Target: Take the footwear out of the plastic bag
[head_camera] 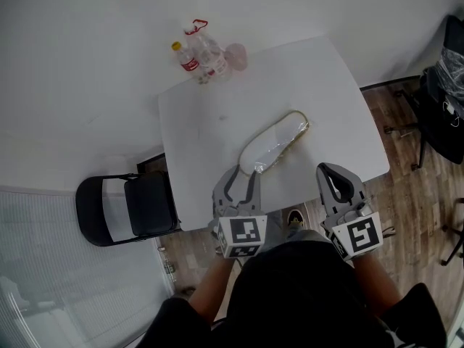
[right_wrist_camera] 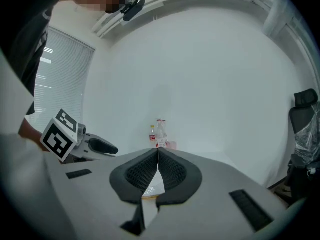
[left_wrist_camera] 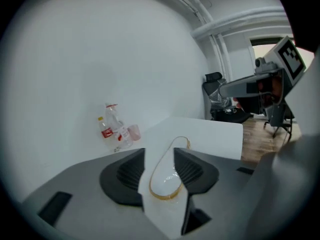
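The left gripper (head_camera: 241, 172), jaws slightly parted and clasping nothing, sits at the near end of the plastic bag (head_camera: 290, 127), which lies on the bench (head_camera: 210, 114); whether it touches the bag is unclear. The right gripper (head_camera: 328, 170), clenched and empty, is right of the bag. The footwear (head_camera: 267, 151) inside shows only as a white, tan-rimmed shape.

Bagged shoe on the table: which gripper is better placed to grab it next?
Left, probably. The left gripper has its jaws slightly apart with the near end of the bagged shoe lined up between them; the right gripper is shut and off to the side.
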`<action>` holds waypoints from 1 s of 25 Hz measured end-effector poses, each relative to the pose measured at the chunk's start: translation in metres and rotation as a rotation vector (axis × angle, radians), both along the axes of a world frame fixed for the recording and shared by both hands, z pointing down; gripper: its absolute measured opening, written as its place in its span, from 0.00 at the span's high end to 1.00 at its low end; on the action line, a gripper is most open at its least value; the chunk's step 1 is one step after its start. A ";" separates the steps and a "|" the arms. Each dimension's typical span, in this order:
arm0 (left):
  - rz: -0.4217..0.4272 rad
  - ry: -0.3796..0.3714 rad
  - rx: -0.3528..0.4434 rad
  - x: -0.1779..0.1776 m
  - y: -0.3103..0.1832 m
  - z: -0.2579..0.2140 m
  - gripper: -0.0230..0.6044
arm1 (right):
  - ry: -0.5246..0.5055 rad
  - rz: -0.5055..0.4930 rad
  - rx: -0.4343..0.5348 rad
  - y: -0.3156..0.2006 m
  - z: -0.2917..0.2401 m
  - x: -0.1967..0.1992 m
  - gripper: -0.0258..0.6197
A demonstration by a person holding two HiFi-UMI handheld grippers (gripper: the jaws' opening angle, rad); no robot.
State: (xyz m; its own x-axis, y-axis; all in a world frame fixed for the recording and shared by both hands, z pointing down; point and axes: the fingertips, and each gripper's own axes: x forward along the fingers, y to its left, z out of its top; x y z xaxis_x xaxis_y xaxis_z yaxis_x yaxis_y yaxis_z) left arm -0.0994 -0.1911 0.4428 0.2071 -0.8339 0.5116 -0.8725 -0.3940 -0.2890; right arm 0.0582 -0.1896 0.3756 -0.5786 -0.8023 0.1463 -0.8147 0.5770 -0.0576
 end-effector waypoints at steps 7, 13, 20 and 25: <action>0.151 -0.265 -0.122 0.014 -0.023 0.082 0.33 | 0.023 0.032 0.001 -0.016 0.004 -0.005 0.93; 0.186 -0.455 -0.214 0.011 -0.048 0.131 0.14 | 0.028 0.036 -0.023 -0.016 0.017 -0.005 0.93; 0.207 -0.492 -0.336 0.003 -0.065 0.164 0.07 | 0.042 0.032 -0.039 -0.021 0.027 -0.003 0.93; 0.224 -0.432 -0.467 0.000 -0.070 0.180 0.05 | 0.023 0.038 -0.060 -0.021 0.036 0.005 0.93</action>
State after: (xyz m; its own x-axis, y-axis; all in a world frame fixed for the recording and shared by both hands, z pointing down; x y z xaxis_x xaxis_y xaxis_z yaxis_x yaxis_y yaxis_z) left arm -0.0993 -0.2616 0.6228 0.0457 -0.4658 0.8837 -0.5994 -0.7205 -0.3488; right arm 0.0632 -0.2104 0.4119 -0.5438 -0.8131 0.2077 -0.8375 0.5416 -0.0722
